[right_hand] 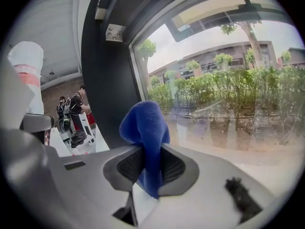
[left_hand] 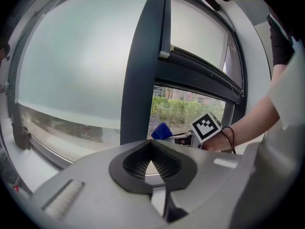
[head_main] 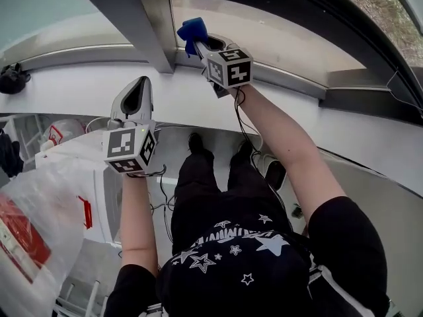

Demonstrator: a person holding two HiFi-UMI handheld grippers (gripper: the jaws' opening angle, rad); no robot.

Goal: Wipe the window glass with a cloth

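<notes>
A blue cloth [head_main: 193,34] is bunched between the jaws of my right gripper [head_main: 200,43], which is shut on it. It is held up against the lower left corner of the clear window glass [head_main: 277,41], next to the dark mullion [head_main: 132,18]. In the right gripper view the cloth [right_hand: 145,128] sticks up from between the jaws, with the glass [right_hand: 228,94] just beyond. My left gripper [head_main: 141,83] hovers lower left over the white sill [head_main: 73,88], shut and empty. Its view shows the cloth [left_hand: 162,131] to the right of the mullion [left_hand: 143,66].
A frosted pane [left_hand: 81,66] lies left of the mullion. A black object [head_main: 12,78] sits on the sill's far left. A clear plastic bag [head_main: 33,230] and white equipment [head_main: 99,197] stand below left. Cables [head_main: 248,137] trail from the right gripper past the person's legs.
</notes>
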